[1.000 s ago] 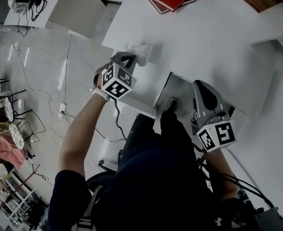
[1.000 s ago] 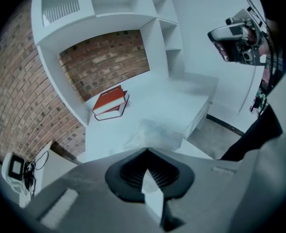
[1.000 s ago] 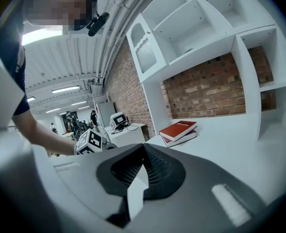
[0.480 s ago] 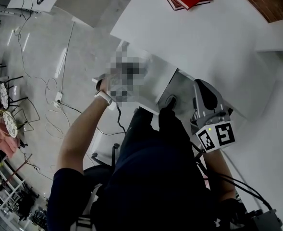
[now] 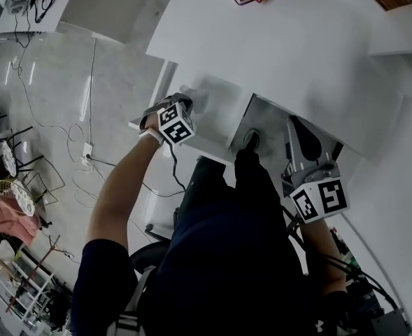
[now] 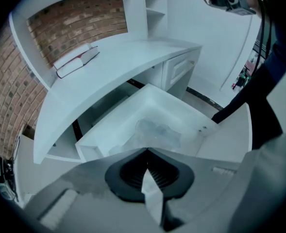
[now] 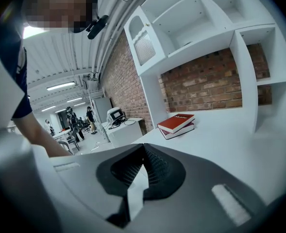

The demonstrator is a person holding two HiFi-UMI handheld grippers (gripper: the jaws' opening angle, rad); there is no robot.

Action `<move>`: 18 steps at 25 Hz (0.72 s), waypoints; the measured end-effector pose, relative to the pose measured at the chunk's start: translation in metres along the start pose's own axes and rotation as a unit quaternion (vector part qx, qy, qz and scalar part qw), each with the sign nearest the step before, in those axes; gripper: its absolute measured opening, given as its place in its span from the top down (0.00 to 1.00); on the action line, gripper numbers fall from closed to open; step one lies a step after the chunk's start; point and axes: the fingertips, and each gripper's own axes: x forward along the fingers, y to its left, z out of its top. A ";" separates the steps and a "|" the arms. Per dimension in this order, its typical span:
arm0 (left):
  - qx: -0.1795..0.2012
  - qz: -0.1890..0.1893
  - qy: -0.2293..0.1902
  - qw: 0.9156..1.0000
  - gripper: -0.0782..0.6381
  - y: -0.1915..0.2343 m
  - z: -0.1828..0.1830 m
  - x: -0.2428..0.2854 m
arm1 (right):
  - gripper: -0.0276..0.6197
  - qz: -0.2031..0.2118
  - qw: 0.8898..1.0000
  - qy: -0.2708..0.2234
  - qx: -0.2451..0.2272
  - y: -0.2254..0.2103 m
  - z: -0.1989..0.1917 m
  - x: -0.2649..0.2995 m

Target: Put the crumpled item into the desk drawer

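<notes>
Nearest in the left gripper view, the left gripper (image 6: 146,152) has its two jaws pressed together with nothing between them, and it hangs over the open desk drawer (image 6: 104,118). In the head view the left gripper (image 5: 185,106) is above the drawer (image 5: 209,135), which is pulled out from the left part of the desk. The right gripper (image 7: 143,147) is closed too and empty; in the head view the right gripper (image 5: 294,122) is at the desk's front edge, well apart from the drawer. Inside the drawer lies the crumpled item (image 6: 155,132), pale and a little see-through, resting on the drawer floor just beyond the left jaw tips. It is the only thing I can see in the drawer. It is a low, shapeless lump; its longer side runs roughly across the drawer from side wall to side wall, and no end of it points clearly anywhere. Farther away, on the white desk (image 6: 133,57), two books (image 6: 77,59) lie stacked, the upper one red (image 7: 176,124). Behind them stands a brick wall (image 6: 79,18).
</notes>
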 end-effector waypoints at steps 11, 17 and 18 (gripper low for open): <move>0.079 -0.028 0.056 0.995 0.89 -0.011 -0.013 0.061 | 0.95 -0.049 0.998 0.003 0.029 -0.026 -0.017 -0.011; 0.102 -0.046 0.067 0.992 0.89 -0.017 -0.018 0.076 | 0.95 -0.069 0.997 0.007 0.042 -0.034 -0.025 -0.014; 0.106 -0.049 0.068 0.991 0.89 -0.018 -0.019 0.078 | 0.95 -0.071 0.997 0.008 0.043 -0.034 -0.027 -0.014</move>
